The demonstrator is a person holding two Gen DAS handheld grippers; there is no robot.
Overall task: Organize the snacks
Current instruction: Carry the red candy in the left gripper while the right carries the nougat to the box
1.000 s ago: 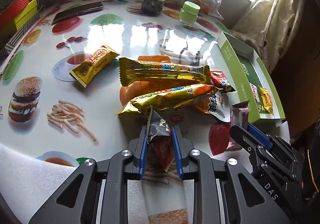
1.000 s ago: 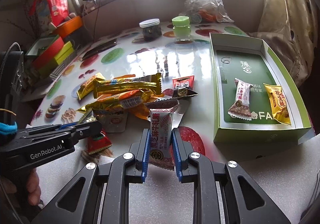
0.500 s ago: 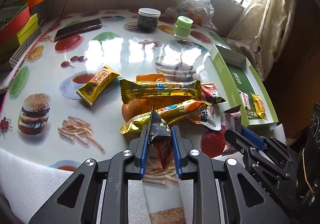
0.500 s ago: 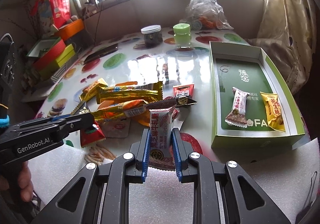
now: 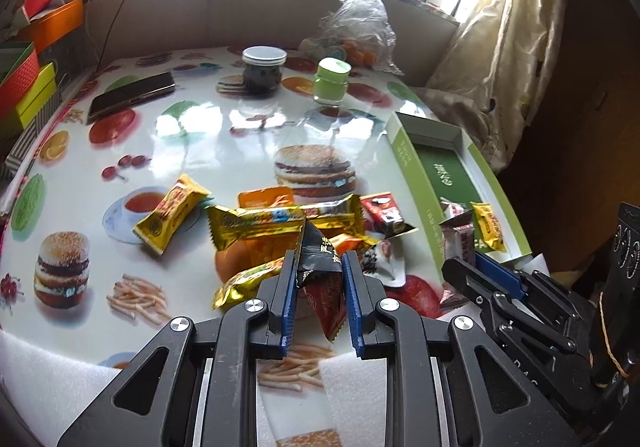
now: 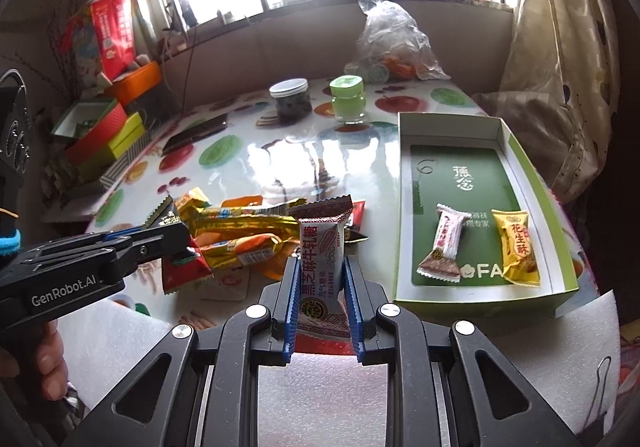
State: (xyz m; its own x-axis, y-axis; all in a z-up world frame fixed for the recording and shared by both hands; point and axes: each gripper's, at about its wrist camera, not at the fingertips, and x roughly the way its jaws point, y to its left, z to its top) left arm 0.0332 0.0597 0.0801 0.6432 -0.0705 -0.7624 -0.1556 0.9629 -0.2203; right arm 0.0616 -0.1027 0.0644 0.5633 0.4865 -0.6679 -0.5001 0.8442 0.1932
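Observation:
My left gripper (image 5: 319, 267) is shut on a black and red snack packet (image 5: 322, 275) and holds it above the table's near edge; it also shows in the right wrist view (image 6: 176, 243). My right gripper (image 6: 320, 275) is shut on a white nougat candy (image 6: 322, 247), held upright above the table, left of the green box (image 6: 532, 183). The box holds a white candy (image 6: 444, 239) and a yellow candy (image 6: 518, 247). A pile of gold and orange snack bars (image 5: 280, 223) lies on the table ahead of both grippers.
A yellow candy (image 5: 172, 213) lies left of the pile. A dark jar (image 5: 264, 67), a green jar (image 5: 332, 81), a phone (image 5: 130, 95) and a plastic bag (image 5: 356, 27) stand at the back. Coloured boxes (image 6: 100, 135) line the left. White foam (image 6: 560, 347) pads the near edge.
Both grippers have lifted upward and back with their snacks in them; the table and pile now look farther below. The box contents have not moved.

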